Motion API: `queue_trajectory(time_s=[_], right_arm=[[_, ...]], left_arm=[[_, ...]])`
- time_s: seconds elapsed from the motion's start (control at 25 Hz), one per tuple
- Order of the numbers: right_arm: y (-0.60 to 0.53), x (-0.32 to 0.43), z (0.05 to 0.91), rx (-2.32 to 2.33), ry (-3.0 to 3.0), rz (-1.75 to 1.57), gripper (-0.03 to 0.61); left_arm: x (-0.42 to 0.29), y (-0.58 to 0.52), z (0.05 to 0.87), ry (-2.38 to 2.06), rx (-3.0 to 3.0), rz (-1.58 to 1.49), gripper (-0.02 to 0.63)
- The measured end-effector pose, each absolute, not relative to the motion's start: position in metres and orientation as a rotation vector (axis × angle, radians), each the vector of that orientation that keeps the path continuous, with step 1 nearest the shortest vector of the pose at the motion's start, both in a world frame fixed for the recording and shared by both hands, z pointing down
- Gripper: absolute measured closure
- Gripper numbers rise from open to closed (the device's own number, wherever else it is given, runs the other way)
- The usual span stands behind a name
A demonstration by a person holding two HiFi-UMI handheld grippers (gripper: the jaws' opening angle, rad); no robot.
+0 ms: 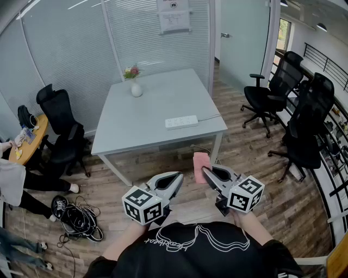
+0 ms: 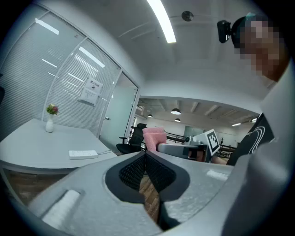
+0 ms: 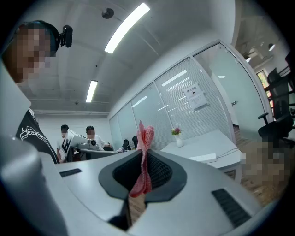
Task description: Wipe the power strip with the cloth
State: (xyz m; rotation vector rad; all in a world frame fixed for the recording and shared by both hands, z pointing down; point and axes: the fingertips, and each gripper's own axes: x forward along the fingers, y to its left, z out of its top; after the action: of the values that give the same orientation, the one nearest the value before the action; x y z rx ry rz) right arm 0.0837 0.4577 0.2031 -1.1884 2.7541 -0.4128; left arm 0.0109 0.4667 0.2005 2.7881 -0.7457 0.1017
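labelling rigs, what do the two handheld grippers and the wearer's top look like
The left gripper and right gripper are light grey rounded shells tapering to a beak, lined with black ribbed pads. Each carries a white cube printed with black square markers. The person wears a black top with a white line drawing.

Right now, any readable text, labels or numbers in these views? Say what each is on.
None readable.
On the glass wall, a paper notice: print too small.
On the black shirt: white script, too distorted to read.
Cubes on left gripper and right gripper: square markers only, no words.
On the power strip and the cloth in the right jaws: no visible print.
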Motion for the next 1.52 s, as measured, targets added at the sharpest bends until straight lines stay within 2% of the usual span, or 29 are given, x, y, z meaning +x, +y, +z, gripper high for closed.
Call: queue_trajectory(time_s=[0.72,1.52], right_arm=[[0.409,0.09,0.246,-1.28,2.686,-0.572,0.543],[0.147,0.078,0.299,-1.462,2.675,-0.862,0.548]], left_arm=[[-0.001,0.424,0.24,-0.759,2.707,0.081,0.6],[-0.027,0.151,0.285,-0.701,2.552,0.184,0.6]])
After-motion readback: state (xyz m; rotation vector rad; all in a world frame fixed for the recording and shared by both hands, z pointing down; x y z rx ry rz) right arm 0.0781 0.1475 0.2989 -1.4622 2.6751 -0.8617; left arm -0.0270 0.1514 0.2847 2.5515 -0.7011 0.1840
